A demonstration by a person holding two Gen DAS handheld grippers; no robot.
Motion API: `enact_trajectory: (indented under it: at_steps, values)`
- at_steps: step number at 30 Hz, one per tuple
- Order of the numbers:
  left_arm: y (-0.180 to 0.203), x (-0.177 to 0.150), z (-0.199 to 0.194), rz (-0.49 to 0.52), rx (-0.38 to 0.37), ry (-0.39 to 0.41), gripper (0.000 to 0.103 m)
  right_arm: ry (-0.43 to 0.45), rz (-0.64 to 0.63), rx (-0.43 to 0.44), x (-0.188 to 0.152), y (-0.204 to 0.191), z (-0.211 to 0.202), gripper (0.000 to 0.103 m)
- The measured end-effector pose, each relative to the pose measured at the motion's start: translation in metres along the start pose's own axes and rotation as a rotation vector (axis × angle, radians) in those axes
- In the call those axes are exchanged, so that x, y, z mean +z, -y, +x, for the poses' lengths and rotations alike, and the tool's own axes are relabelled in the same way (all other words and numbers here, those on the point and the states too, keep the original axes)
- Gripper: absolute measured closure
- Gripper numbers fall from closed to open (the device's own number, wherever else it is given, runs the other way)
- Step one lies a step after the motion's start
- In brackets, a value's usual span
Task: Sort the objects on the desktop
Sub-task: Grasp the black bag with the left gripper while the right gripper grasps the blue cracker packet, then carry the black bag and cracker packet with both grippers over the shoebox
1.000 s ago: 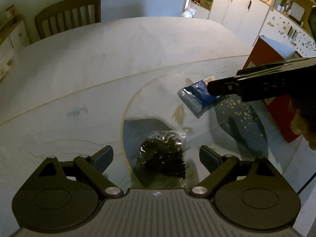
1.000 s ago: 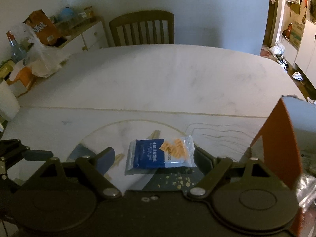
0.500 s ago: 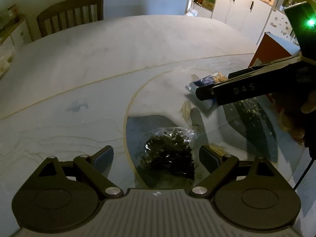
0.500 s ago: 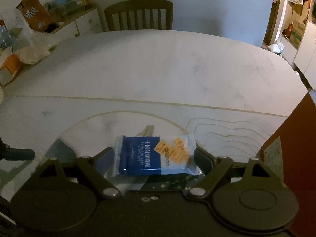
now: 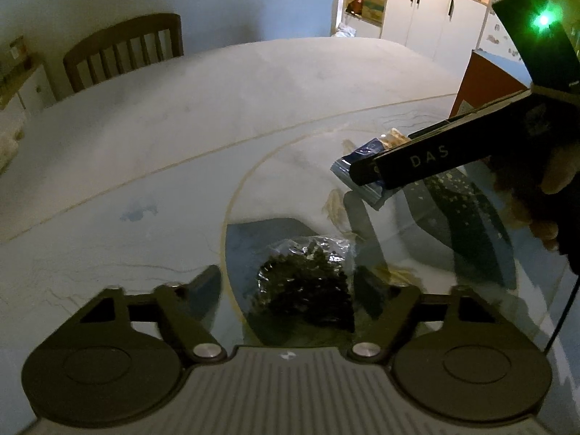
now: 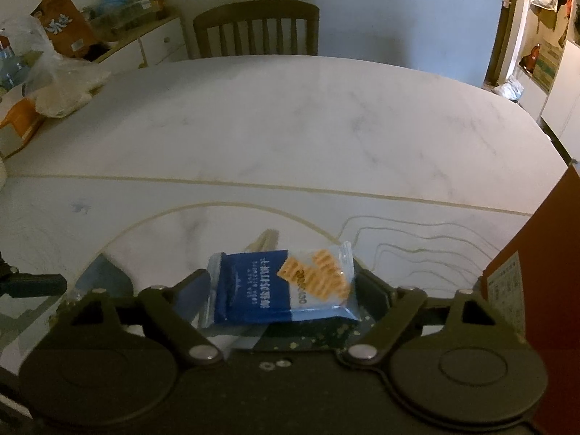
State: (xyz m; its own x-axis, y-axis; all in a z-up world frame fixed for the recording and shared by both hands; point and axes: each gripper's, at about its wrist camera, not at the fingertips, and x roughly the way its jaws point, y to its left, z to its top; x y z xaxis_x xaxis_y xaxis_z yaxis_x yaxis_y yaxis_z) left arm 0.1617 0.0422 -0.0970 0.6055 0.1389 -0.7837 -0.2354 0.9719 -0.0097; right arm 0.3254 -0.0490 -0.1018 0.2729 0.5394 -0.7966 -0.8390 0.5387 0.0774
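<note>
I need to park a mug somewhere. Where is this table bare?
The table is bare from the chair side down to the inlaid arc, and on the left past the dark bag. It is crowded near the front: the cracker packet in the right tool, the red box at right, bags far left.

On the table (image 6: 290, 127), a cracker packet (image 6: 279, 286) sits between the fingers of the right gripper (image 6: 281, 290), over the glass disc (image 5: 471, 290) near the table's front edge. To its left, a bag of dark pieces (image 5: 308, 279) lies on the same disc, between the fingers of the left gripper (image 5: 290, 282). A box (image 6: 543, 272) stands just right of the packet. A chair (image 6: 257, 29) stands behind the table's far edge, and a sideboard (image 6: 145, 43) loaded with bags lies far left.
</note>
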Motion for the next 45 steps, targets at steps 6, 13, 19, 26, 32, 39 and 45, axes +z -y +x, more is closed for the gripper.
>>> enact_trajectory:
  at_steps: [6,13,19,26,32,39,45]
  values:
    - [-0.001,0.001,-0.001,0.004,0.008,0.013,0.049,-0.008,0.007,0.004,0.000,0.001,-0.003,0.023]
    - [-0.002,0.002,-0.001,0.005,0.008,0.016,0.055,-0.021,0.029,0.019,0.005,0.001,-0.006,0.034]
    - [-0.003,0.002,-0.002,0.003,0.005,0.021,0.055,-0.066,0.063,0.022,0.002,0.001,-0.011,0.032]
    - [-0.004,0.000,-0.002,0.003,-0.001,0.026,0.055,-0.107,-0.012,0.069,-0.006,-0.013,-0.026,0.029]
    - [-0.004,0.000,-0.003,-0.001,-0.004,0.027,0.055,-0.094,-0.136,0.063,0.002,-0.014,-0.038,0.019]
    - [-0.005,0.000,-0.003,-0.001,-0.007,0.026,0.055,-0.105,-0.214,0.091,0.003,-0.021,-0.041,0.014]
    - [-0.004,0.000,-0.003,-0.002,-0.006,0.027,0.055,-0.157,-0.266,0.102,0.002,-0.027,-0.040,0.013]
